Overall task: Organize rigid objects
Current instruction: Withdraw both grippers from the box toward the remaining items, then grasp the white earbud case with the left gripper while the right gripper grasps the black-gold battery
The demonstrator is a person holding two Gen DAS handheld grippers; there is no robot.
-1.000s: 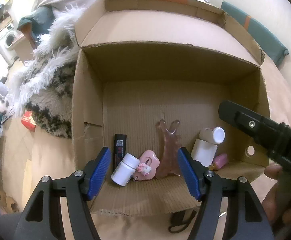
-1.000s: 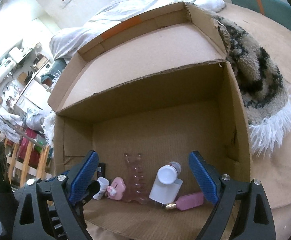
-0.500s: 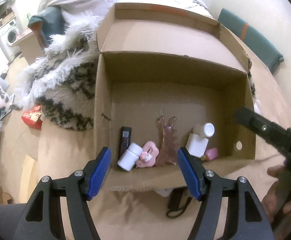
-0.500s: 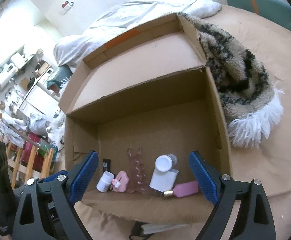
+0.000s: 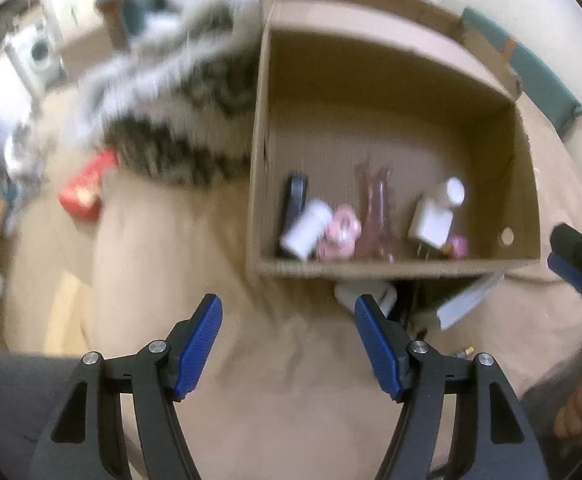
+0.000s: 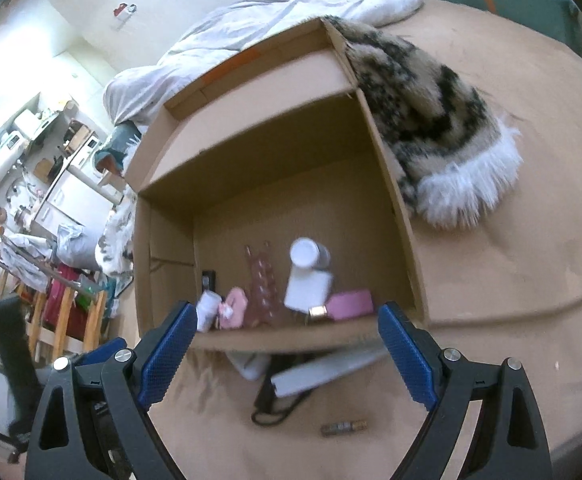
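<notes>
Your left gripper (image 5: 289,314) sits at the bottom middle of its picture. Its blue fingers are apart and nothing is between them. It hangs over the tan cover (image 5: 171,264).

Above it, a bit to the right, is the brown box (image 5: 395,269). In a row along the near wall of the box, from left to right, you can see a black thing (image 5: 297,194), a small white bottle (image 5: 306,230), a pink thing (image 5: 341,232), a see-through pink piece (image 5: 371,216), a white bottle (image 5: 435,216) with a round cap, and a pink bottle (image 5: 458,246). The picture is blurry.

Your right gripper (image 6: 285,338) is at the bottom middle of its picture. It is let go too, wide and empty. Just under the box's near edge lie a white flat thing (image 6: 319,374) and a black cord (image 6: 269,404). A small gold tube (image 6: 344,427) lies lower down, near the bottom middle. A fluffy rug (image 6: 431,120) leans on the box at the upper right.
</notes>
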